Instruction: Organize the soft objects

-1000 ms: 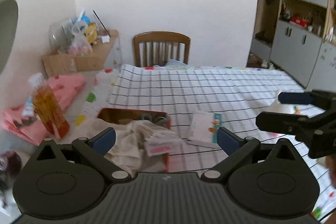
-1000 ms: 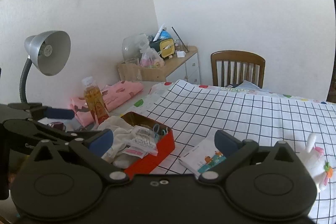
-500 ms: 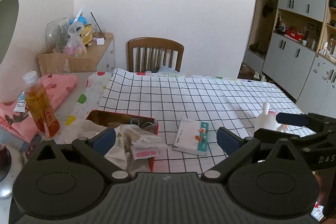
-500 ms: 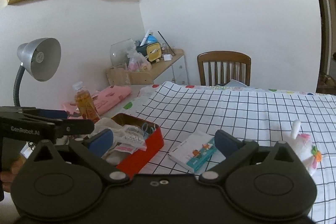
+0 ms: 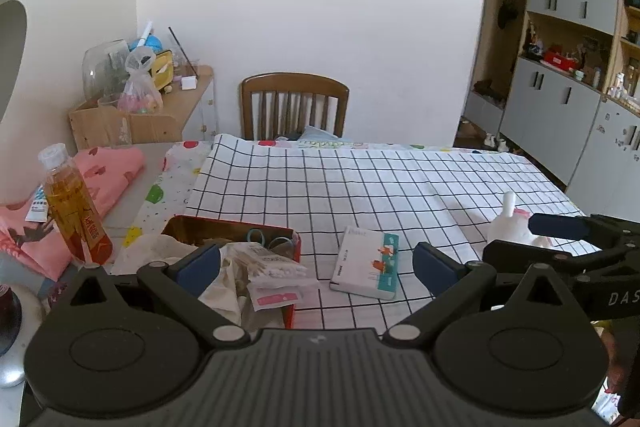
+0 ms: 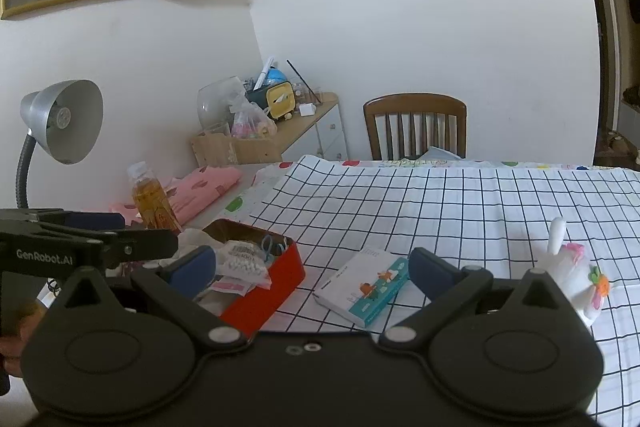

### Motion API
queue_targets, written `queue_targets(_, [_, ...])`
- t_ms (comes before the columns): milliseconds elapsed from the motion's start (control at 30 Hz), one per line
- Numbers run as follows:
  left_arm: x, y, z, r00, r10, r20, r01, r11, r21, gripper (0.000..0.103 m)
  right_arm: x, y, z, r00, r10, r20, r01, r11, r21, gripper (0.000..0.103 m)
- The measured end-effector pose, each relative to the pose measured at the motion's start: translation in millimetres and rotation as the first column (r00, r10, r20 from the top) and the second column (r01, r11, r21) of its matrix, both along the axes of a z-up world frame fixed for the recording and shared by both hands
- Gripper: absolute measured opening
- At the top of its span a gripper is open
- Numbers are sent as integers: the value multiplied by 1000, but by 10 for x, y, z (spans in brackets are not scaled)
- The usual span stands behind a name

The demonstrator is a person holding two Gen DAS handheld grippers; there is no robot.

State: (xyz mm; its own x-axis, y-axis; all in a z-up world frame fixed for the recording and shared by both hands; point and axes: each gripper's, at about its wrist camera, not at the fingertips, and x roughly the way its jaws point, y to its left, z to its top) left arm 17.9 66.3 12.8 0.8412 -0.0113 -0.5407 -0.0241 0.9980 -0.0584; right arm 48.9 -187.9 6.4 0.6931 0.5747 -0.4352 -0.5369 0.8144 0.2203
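Observation:
A white plush rabbit (image 6: 568, 275) with a pink bow sits on the checked tablecloth (image 6: 440, 211), at the right. A red tin (image 6: 276, 279) at the left holds a cream cloth (image 5: 160, 247), a bag of cotton swabs (image 5: 276, 269) and hair ties. My left gripper (image 5: 316, 264) hovers open in front of the tin, nothing between its fingers. My right gripper (image 6: 310, 269) is open too, empty, above the table's near edge. In the left wrist view the right gripper's fingers reach toward the rabbit (image 5: 506, 227) from the right, and contact cannot be judged.
A small white-and-teal book (image 5: 368, 263) lies between tin and rabbit. An amber drink bottle (image 5: 72, 203) and a folded pink cloth (image 5: 108, 171) sit at the left, beside a grey lamp (image 6: 60, 123). A wooden chair (image 5: 294, 103) stands at the far side.
Both grippers have drawn back and risen a little, so the tin, book and rabbit sit farther ahead. Both have stayed open and nothing was picked up.

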Motion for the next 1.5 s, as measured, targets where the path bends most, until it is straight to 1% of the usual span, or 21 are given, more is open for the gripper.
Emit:
queue_targets(200, [6,-10,-6,1000,0,2,0,1000,23,103,29,19,11,1000,-13,-7,13,1000,1,103])
queue_targets(567, [20,-9,-12,1000,-11,18,11,1000,28,103,33,44,2,1000,-15,-9,15,1000,-8,103])
queue_targets(833, [38,45,-22,1000,-5,16,5,1000,5,103,48,78,-18,1000,-12,-13,12,1000,-17,103])
queue_targets(1500, [124,83,-36,1000,-6,12,6,1000,9,103,131,109,-36,1000,-14,-18,13,1000,-23,103])
